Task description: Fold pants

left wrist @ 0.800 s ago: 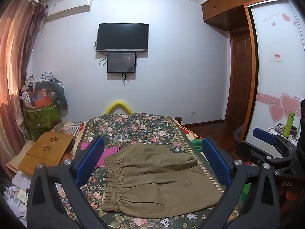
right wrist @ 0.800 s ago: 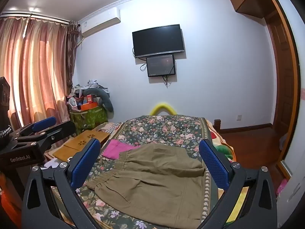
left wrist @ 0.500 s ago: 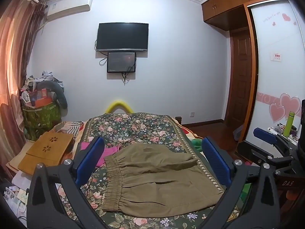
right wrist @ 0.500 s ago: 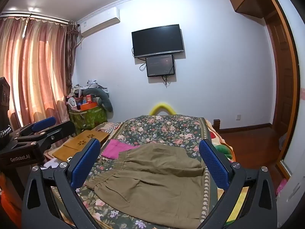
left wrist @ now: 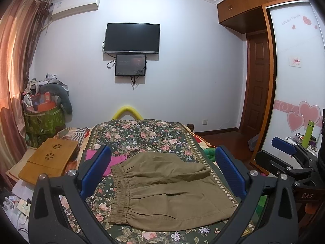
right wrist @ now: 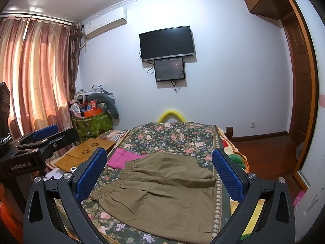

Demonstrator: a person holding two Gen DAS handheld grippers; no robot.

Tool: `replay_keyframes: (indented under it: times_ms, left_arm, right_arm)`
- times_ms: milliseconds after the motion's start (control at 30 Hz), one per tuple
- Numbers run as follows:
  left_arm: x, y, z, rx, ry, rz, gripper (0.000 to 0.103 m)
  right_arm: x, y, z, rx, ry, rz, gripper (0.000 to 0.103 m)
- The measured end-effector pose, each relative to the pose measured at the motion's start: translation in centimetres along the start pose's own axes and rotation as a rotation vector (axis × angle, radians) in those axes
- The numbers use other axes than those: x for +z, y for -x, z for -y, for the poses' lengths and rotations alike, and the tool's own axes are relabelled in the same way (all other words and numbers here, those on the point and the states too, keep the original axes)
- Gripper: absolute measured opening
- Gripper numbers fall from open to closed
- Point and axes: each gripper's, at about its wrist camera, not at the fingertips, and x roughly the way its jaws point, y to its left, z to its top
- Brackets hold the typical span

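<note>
On the floral bedspread [left wrist: 142, 136] the khaki pants [left wrist: 166, 191] are laid flat for folding, while the left tool [left wrist: 162, 172] and right tool [right wrist: 160, 172] are held wide and empty above them.

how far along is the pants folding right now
Partly done: the khaki pants lie flat on the floral bedspread, looking already folded over, one layer on another. Nothing is in hand: the left tongs and right tongs are open and empty above them. Any further fold is left.
</note>
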Motion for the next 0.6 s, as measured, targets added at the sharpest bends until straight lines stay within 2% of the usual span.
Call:
replay_keyframes:
  times_ms: [600]
  left_arm:
    - [-0.05, -0.2, -0.09, 0.009, 0.008, -0.004, 0.103]
  right_arm:
    - [0.06, 0.19, -0.03, 0.0, -0.002, 0.001, 0.103]
